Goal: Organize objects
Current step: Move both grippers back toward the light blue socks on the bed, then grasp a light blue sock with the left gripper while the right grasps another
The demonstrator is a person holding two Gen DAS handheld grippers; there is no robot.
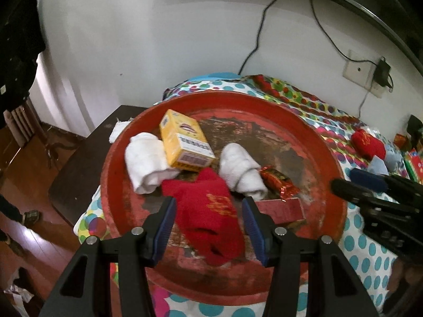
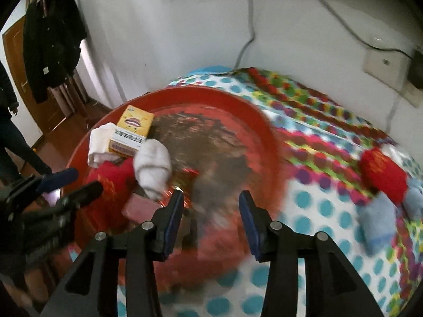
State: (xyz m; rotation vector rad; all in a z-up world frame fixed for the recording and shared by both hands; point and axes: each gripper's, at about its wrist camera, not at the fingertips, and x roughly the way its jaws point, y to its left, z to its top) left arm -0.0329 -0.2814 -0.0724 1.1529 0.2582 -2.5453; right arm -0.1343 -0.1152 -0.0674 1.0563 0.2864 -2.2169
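Open left tool point(image 1: 208, 211) straddles red sock point(image 1: 211, 214) in tray point(image 1: 116, 163).

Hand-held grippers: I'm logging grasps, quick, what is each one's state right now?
Left hand-held gripper: open, straddling the red embroidered sock in the round red tray, not clamped.
Right hand-held gripper: open, holding nothing.

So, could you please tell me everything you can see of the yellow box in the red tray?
The yellow box is a small rectangular carton, cardboard by its look, closed, with a lips picture on its top face and a white printed panel plus barcode on the side. It lies tilted in the far-left part of the red tray, its lower end propped on a rolled white sock. Neither gripper touches it.
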